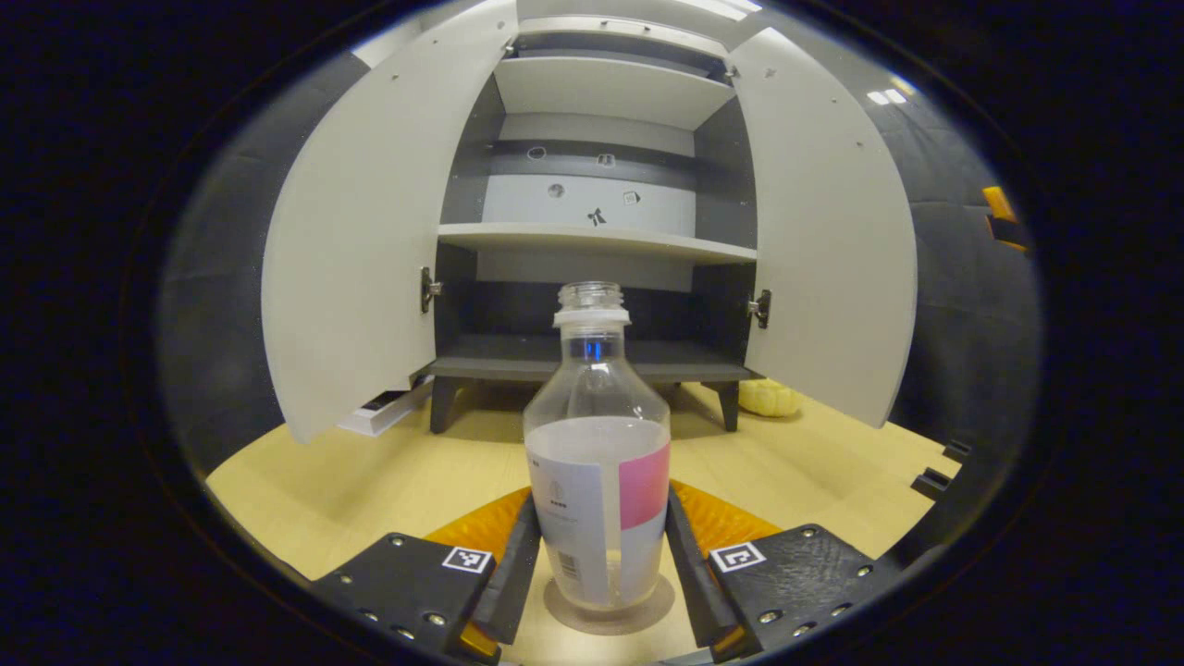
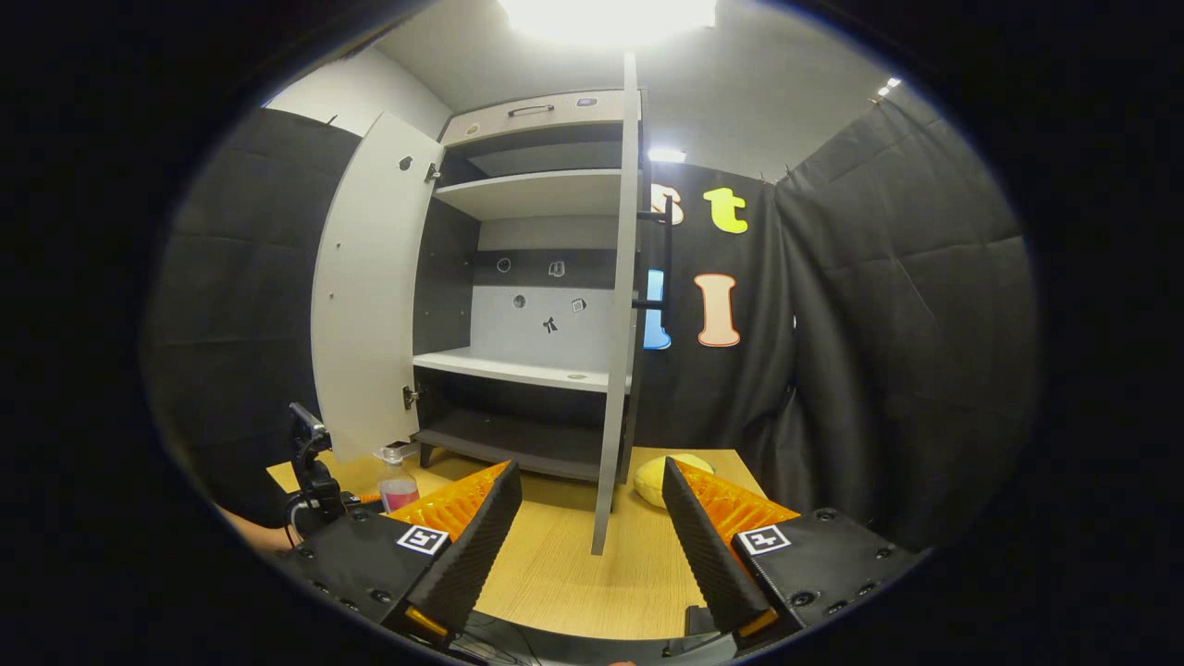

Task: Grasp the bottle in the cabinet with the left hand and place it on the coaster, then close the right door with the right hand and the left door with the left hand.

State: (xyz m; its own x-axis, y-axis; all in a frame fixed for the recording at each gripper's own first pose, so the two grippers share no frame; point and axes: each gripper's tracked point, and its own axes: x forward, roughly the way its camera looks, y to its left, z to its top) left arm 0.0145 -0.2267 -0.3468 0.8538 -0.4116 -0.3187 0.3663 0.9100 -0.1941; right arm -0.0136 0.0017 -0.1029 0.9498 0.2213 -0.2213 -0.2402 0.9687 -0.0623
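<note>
A: Item one, left gripper (image 1: 599, 564). How are its jaws recorded?

B: They are recorded as spread to either side of the bottle (image 1: 598, 453). Whether the black finger pads (image 1: 514, 564) press on the plastic cannot be told; a narrow gap seems to be left on each side. Orange ribbing is noted behind both pads.

A: And the bottle itself?

B: It is listed as clear plastic, uncapped, upright, with a white and pink label. It is seen standing on a round coaster (image 1: 606, 610) that lies on the wooden table (image 1: 370, 481), out in front of the cabinet (image 1: 592, 213).

A: The cabinet, entry three?

B: Both doors are logged as wide open: left door (image 1: 356, 222), right door (image 1: 823, 231). White shelves are shown inside against dark side walls, and small stickers are seen on the back panel. A yellow object (image 1: 772, 398) is noted on the table beside the cabinet's right leg, and a flat white item (image 1: 384, 412) beneath the left door.

A: Item four, right gripper (image 2: 592, 527)?

B: Its jaws are entered as parted, with nothing held between them. It is kept above the table, facing the thin edge of the right door (image 2: 618, 314). In the right gripper view the bottle (image 2: 398, 481) is seen farther off by the left door (image 2: 370, 287), next to the other gripper's black body (image 2: 314, 481).
</note>
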